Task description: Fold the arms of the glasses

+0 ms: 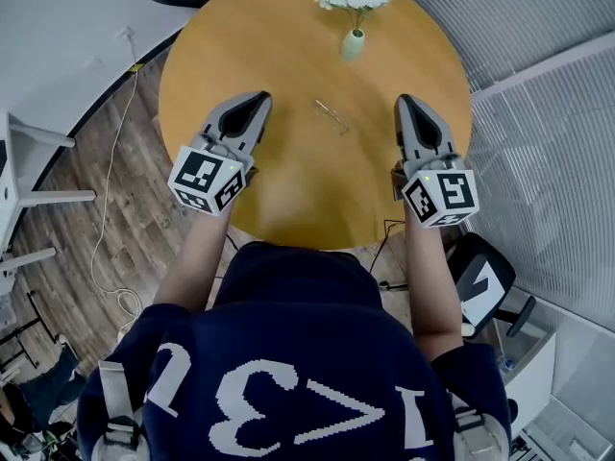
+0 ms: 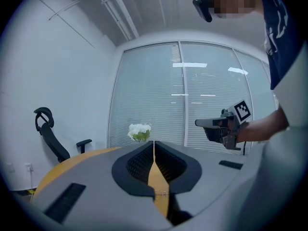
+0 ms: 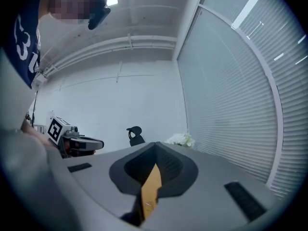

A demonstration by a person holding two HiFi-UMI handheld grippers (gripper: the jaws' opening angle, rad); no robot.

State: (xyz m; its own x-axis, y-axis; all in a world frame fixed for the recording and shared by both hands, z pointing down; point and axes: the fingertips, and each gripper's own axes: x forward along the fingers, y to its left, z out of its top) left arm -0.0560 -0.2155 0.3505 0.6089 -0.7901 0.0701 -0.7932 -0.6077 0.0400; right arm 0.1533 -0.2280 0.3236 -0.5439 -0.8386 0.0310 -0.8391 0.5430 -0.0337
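A thin clear-framed pair of glasses point(image 1: 332, 116) lies on the round wooden table point(image 1: 288, 190), near its middle, between my two grippers. My left gripper point(image 1: 261, 97) hovers to the left of the glasses, pointing level, shut and empty. My right gripper point(image 1: 405, 100) hovers to their right, also shut with nothing between its fingers. In the left gripper view the closed left gripper point(image 2: 154, 143) points at the blinds, and the right gripper point(image 2: 198, 123) shows off to its right. In the right gripper view the closed right gripper point(image 3: 155, 144) faces the far wall, with the left gripper point(image 3: 100, 143) at the left.
A small green vase with white flowers point(image 1: 354, 36) stands at the table's far side. An office chair point(image 2: 49, 134) stands by the wall. Glass walls with blinds point(image 1: 538, 133) run along the right. A cable point(image 1: 106, 190) lies on the wood floor at the left.
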